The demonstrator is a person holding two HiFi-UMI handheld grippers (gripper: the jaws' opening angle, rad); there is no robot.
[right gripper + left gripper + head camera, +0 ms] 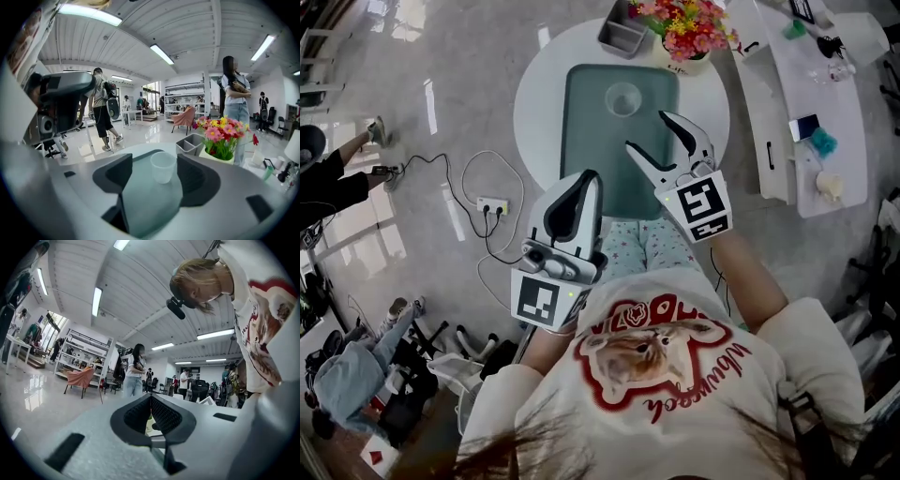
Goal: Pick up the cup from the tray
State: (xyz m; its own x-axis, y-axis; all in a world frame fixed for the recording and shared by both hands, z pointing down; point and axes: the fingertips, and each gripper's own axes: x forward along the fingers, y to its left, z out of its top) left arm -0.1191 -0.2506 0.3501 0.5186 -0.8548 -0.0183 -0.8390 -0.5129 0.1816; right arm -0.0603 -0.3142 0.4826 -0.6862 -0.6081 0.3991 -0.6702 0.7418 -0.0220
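A translucent white cup [623, 98] stands upright on the far part of a grey-green tray [581, 159] on the round white table [534, 112]. In the right gripper view the cup [163, 167] shows ahead, framed by the spread jaws, with the tray [145, 206] beneath. My right gripper [657, 137] is open over the tray, short of the cup, with nothing between its fingers. My left gripper [587, 180] hovers at the tray's near left edge; its pads [161, 416] meet at the tips on nothing.
A pot of pink and yellow flowers [684, 28] and a grey divided box [623, 33] stand at the table's far edge, behind the cup. A white side table [806, 103] with small items lies right. A power strip [492, 204] and cables are on the floor left.
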